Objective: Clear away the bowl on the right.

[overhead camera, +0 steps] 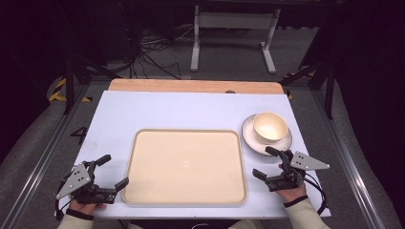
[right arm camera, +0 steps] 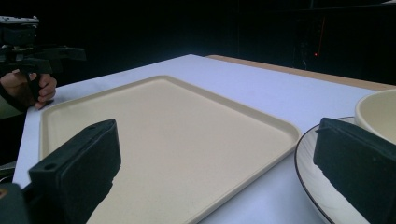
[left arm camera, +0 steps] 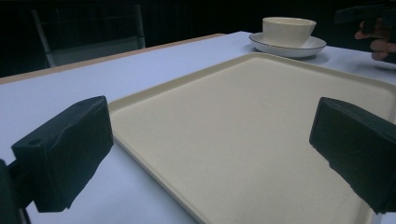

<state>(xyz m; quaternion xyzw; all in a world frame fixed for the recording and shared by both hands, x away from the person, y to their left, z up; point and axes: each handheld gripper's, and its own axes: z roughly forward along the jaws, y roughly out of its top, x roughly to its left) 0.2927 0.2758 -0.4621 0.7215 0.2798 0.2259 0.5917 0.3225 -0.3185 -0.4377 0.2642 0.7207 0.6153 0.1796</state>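
A cream tray (overhead camera: 143,143) lies empty in the middle of the white table (overhead camera: 167,109). To its right a cream bowl (overhead camera: 270,126) sits on a dark-rimmed saucer (overhead camera: 249,138). My left gripper (overhead camera: 112,170) rests at the tray's near left corner, open, jaws wide and empty, pointing across the tray (left arm camera: 261,116) toward the bowl (left arm camera: 288,31). My right gripper (overhead camera: 265,162) is open just in front of the saucer, nothing between its jaws; its view looks over the tray (right arm camera: 159,126) with the saucer (right arm camera: 308,168) beside its right jaw.
A wooden strip (overhead camera: 191,86) runs along the table's far edge. Beyond it stands a white metal frame (overhead camera: 234,28) on a dark floor with cables. Metal rails (overhead camera: 43,157) flank both sides of the table.
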